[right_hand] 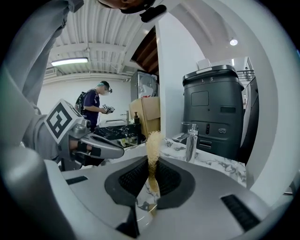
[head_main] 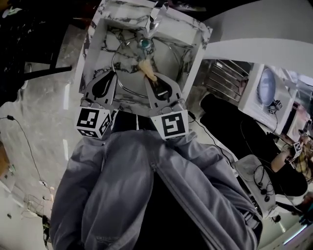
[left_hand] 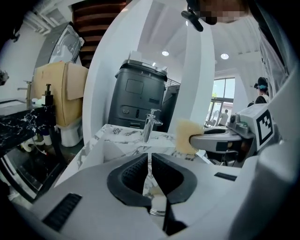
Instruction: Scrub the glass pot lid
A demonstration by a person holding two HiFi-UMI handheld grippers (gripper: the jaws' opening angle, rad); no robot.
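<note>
The glass pot lid (head_main: 128, 78) lies in the marble sink (head_main: 93, 44), its thin metal rim showing as an arc. My left gripper (head_main: 114, 73) (left_hand: 149, 157) is shut, its tips at the lid's near-left rim; I cannot tell whether they touch it. My right gripper (head_main: 146, 76) (right_hand: 153, 161) is shut on a tan sponge (head_main: 147, 70) (right_hand: 153, 145), which sticks out past the tips over the middle of the lid. The left gripper view shows the sponge (left_hand: 186, 136) off to the right, level with the left jaws. The right gripper view shows the left gripper (right_hand: 122, 151) close by on the left.
A chrome faucet (head_main: 156, 14) (left_hand: 150, 123) (right_hand: 191, 140) stands at the sink's far edge. Behind it is a dark grey bin (left_hand: 138, 93) (right_hand: 218, 108). A wire rack (head_main: 222, 78) sits right of the sink. Another person (right_hand: 96, 108) stands in the background.
</note>
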